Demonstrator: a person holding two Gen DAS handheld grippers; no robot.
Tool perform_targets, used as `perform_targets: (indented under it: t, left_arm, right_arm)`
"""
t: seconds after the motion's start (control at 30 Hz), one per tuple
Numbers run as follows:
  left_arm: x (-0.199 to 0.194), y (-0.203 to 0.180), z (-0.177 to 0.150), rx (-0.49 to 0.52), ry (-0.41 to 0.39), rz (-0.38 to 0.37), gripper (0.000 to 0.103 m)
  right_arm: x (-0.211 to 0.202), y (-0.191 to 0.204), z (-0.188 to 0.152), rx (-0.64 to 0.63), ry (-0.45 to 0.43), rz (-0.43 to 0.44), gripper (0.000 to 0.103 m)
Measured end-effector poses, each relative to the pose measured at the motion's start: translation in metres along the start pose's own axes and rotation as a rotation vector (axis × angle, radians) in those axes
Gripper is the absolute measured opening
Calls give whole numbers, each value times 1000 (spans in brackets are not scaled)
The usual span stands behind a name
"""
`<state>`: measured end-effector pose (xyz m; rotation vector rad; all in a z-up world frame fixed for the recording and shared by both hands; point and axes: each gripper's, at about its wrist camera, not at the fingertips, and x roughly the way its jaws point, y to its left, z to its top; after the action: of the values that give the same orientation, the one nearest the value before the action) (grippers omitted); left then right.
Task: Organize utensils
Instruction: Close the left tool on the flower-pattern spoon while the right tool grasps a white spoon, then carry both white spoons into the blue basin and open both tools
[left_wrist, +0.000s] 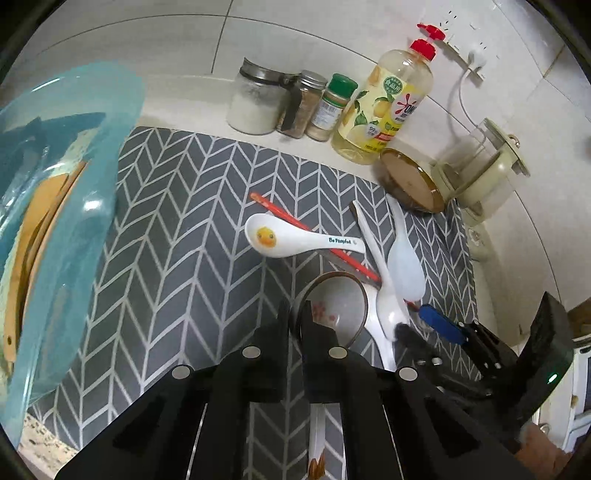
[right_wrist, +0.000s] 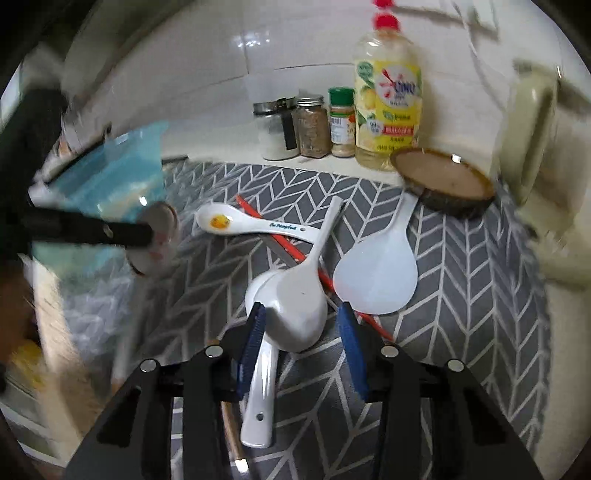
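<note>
In the left wrist view my left gripper (left_wrist: 294, 312) is shut on the rim of a brown-edged spoon with a flower pattern (left_wrist: 336, 310), whose handle runs down under the fingers. In the right wrist view the same spoon (right_wrist: 159, 236) shows blurred at the left. My right gripper (right_wrist: 303, 338) is open, its blue pads (right_wrist: 351, 347) on either side of the bowl of two stacked white spoons (right_wrist: 299, 310); the right pad stands clear of it. A duck-print spoon (right_wrist: 251, 223), a red chopstick (right_wrist: 284, 240) and a pale rice paddle (right_wrist: 376, 273) lie on the grey patterned mat (right_wrist: 461, 295).
A blue plastic container (left_wrist: 74, 221) holding wooden utensils stands at the left. Spice jars (left_wrist: 255, 99), a dish soap bottle (left_wrist: 384, 107), a brown wooden dish (left_wrist: 412, 182) and a cream jug (left_wrist: 480, 170) line the back and right edge of the mat.
</note>
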<state>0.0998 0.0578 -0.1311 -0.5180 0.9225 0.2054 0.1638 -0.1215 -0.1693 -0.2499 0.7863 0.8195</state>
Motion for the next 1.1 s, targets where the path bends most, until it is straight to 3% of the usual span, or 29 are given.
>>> perform_targets:
  t: [0.23, 0.4, 0.53, 0.67, 0.9, 0.97, 1.03, 1.1]
  left_arm:
    - [-6, -1, -7, 12, 13, -12, 6]
    - [-8, -8, -11, 28, 23, -31, 7]
    - [-8, -15, -11, 44, 30, -56, 7]
    - [-6, -21, -10, 50, 36, -73, 7]
    - [8, -27, -7, 51, 61, -91, 7]
    - [11, -27, -6, 47, 65, -90, 7]
    - [10, -26, -5, 40, 66, -94, 7]
    - [5, -26, -3, 39, 56, -104, 7]
  right_arm:
    - [13, 29, 6, -160, 12, -132, 41]
    - [7, -8, 17, 39, 31, -32, 34]
    - [-9, -47, 12, 276, 5, 77, 26]
    - [-13, -82, -2, 418, 17, 60, 25]
    - [8, -85, -4, 454, 71, 126, 26]
    - [12, -75, -2, 392, 55, 97, 23]
    - [13, -66, 1, 320, 65, -7, 8]
    - [6, -69, 3, 339, 49, -3, 8]
